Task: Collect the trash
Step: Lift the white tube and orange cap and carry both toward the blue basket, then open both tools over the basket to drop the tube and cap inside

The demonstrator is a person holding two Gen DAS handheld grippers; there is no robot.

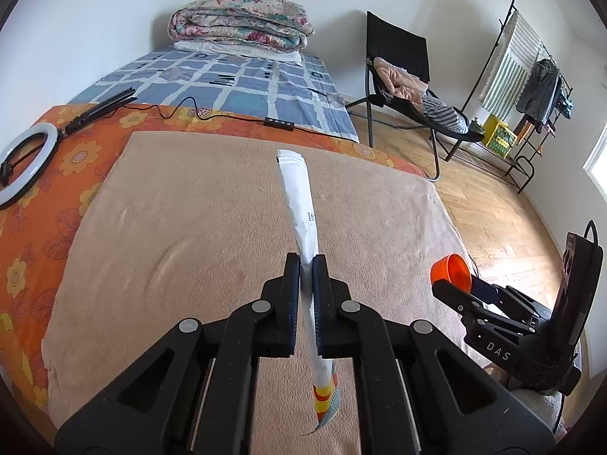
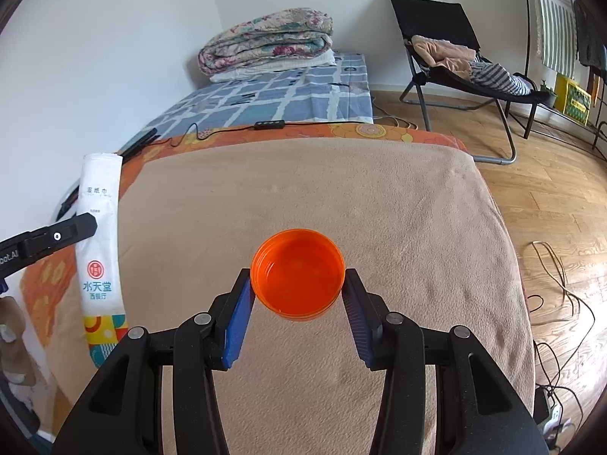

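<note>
My left gripper (image 1: 306, 261) is shut on a long white wet-wipe packet (image 1: 299, 197) with a coloured end, held edge-on above the beige blanket (image 1: 182, 235). The packet also shows in the right wrist view (image 2: 99, 242), at the left, with the left gripper's finger across it. My right gripper (image 2: 297, 282) is shut on an orange plastic lid (image 2: 297, 275), open side toward the camera, above the blanket. In the left wrist view the lid (image 1: 451, 271) and right gripper are at the right, beyond the blanket's edge.
An orange flowered cover (image 1: 34, 235) lies under the blanket, with a ring light (image 1: 22, 163) and a cable with a controller (image 1: 279, 122) on it. A bed with a folded quilt (image 1: 239, 24) lies behind. A black chair (image 1: 402, 72), clothes rack (image 1: 531, 87) and floor cables (image 2: 557, 288) are at the right.
</note>
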